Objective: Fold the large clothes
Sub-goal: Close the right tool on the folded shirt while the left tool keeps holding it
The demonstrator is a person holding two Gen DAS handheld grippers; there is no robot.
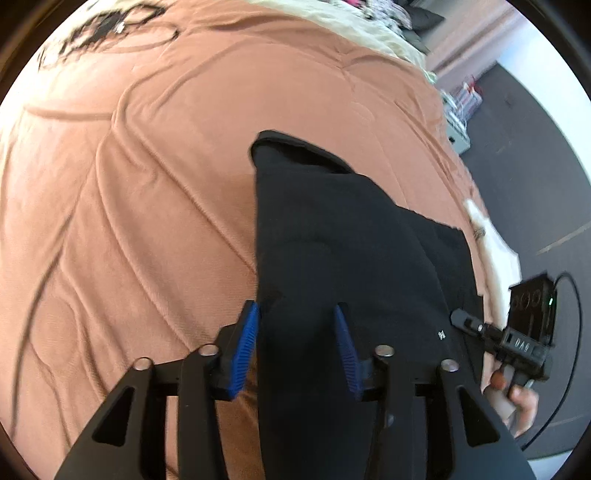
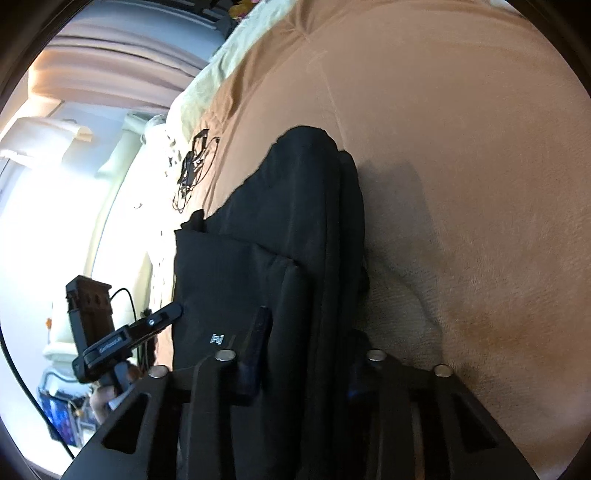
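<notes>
A black garment lies in a long folded strip on a brown bedspread, with a small white logo near its right side. My left gripper straddles the strip's left part. Its blue pads stand apart, with cloth between them but not squeezed. In the right wrist view the garment bunches into upright folds between the fingers of my right gripper, which is shut on it. The right finger is hidden behind the cloth. A hand holds that gripper's handle at the bed's right edge.
A tangle of black cables lies on the far part of the bed, also seen as cables from the right. A cream blanket covers the bed's far end. Dark floor and clear storage boxes lie past the right edge.
</notes>
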